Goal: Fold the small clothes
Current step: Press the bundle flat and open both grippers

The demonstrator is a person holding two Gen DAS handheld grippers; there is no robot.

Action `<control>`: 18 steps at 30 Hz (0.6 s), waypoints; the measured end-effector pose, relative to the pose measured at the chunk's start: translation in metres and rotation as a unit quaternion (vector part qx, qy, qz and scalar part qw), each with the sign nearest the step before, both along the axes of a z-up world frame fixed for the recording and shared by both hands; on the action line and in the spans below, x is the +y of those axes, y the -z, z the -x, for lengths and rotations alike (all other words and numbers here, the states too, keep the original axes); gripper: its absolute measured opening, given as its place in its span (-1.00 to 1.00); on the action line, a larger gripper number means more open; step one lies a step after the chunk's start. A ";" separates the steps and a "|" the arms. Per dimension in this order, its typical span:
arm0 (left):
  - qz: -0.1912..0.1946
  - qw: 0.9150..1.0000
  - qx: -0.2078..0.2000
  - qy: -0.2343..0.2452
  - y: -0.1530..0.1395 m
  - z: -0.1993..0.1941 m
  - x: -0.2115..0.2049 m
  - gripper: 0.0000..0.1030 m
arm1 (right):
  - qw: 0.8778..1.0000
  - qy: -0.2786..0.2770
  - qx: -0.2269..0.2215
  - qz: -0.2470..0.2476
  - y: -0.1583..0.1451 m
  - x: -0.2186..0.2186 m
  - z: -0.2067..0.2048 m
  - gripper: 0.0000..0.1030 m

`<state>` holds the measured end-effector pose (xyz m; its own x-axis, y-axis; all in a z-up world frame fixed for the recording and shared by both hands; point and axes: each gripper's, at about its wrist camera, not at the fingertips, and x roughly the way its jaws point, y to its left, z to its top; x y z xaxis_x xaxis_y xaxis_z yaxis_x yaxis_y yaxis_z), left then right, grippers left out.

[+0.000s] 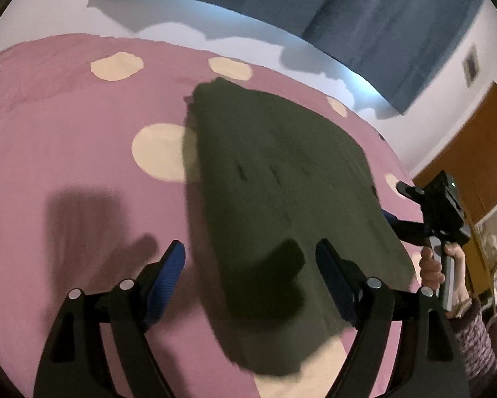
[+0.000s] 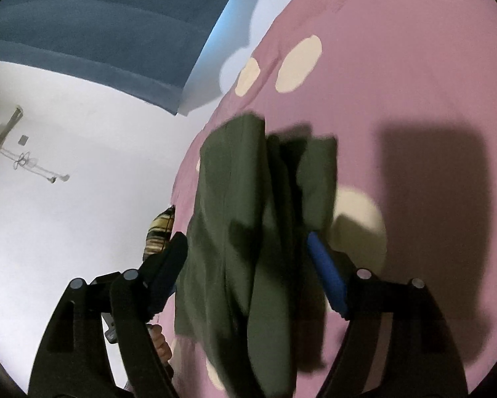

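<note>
A dark olive green garment lies folded lengthwise on a pink bedspread with cream dots. My left gripper hovers open over the garment's near end, and its blue pads touch no cloth. At the garment's right edge a hand holds my right gripper. In the right wrist view the garment shows layered folds running away from me. My right gripper stands open above it, pads wide apart and clear of the fabric.
The bed's far edge meets a white wall and a blue curtain. A wooden door stands at the right. A striped sleeve and a hand show beside the bed's left edge.
</note>
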<state>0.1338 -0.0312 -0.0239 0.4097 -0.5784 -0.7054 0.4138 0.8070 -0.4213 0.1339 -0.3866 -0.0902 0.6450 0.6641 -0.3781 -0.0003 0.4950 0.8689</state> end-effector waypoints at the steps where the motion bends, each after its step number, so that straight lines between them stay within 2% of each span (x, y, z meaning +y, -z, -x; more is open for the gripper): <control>1: -0.001 1.000 0.005 -0.004 0.001 -0.011 -0.001 0.55 | 1.000 0.003 0.006 0.006 -0.001 -0.001 -0.015 0.47; 7: -0.013 0.999 0.037 -0.009 0.022 -0.061 -0.019 0.57 | 0.999 0.016 0.033 0.001 0.015 -0.010 -0.058 0.46; 9: -0.011 0.999 0.052 -0.009 0.030 -0.071 -0.022 0.60 | 0.998 0.016 0.051 0.014 0.025 -0.009 -0.067 0.24; 11: -0.009 0.998 0.066 -0.007 0.037 -0.076 -0.024 0.60 | 0.997 0.016 0.064 0.030 0.032 -0.008 -0.069 -0.09; 16: -0.009 0.998 0.063 -0.007 0.045 -0.073 -0.026 0.65 | 0.996 0.018 0.084 0.024 0.043 -0.018 -0.072 -0.56; 18: -0.004 0.998 0.067 -0.008 0.045 -0.073 -0.025 0.66 | 0.996 0.019 0.084 0.022 0.046 -0.020 -0.072 -0.63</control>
